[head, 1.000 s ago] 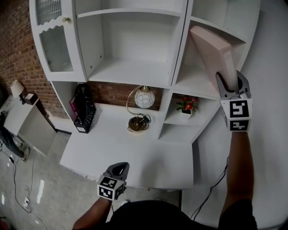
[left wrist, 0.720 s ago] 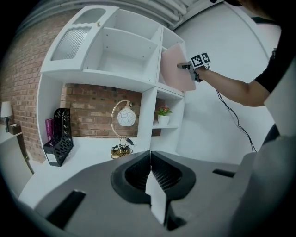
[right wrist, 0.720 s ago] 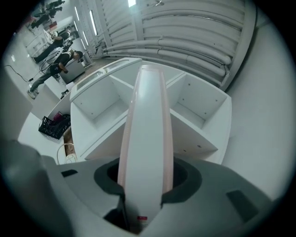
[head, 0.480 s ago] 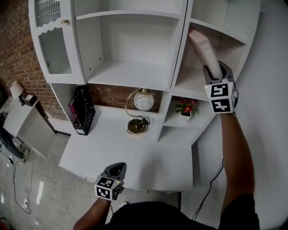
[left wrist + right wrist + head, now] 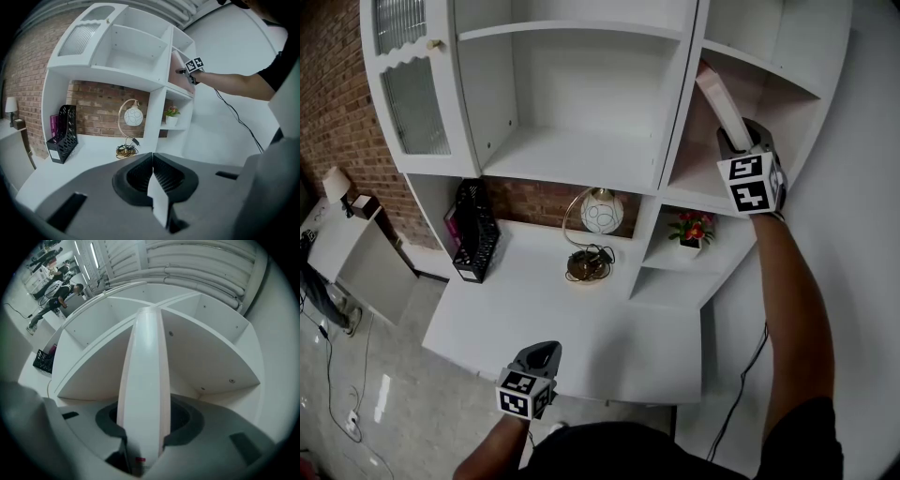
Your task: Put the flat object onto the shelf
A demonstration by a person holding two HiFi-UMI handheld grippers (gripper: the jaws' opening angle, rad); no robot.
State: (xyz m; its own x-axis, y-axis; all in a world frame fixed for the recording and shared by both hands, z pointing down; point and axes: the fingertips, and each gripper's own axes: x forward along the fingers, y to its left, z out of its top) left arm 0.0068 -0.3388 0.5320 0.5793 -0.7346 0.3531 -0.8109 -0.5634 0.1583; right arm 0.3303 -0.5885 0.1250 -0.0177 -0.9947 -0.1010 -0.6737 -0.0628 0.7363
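The flat object (image 5: pixel 719 94) is pale pink, with a small red mark near its lower end in the right gripper view. The shelf (image 5: pixel 581 150) and the counter (image 5: pixel 572 323) are plain white. The cabinet door (image 5: pixel 412 103) has ribbed frosted glass. The brick wall (image 5: pixel 333 122) is red-brown with pale mortar lines. The right gripper (image 5: pixel 741 139) and the left gripper (image 5: pixel 547 349) are dark grey, and each cube carries black-and-white square markers. The file holder (image 5: pixel 476 225) is black with a perforated pattern, and something magenta shows in it. The lamp (image 5: pixel 600 206) has a white globe with thin dark swirls on a brass-coloured arc. The plant (image 5: pixel 692 223) has red flowers and green leaves in a white pot.
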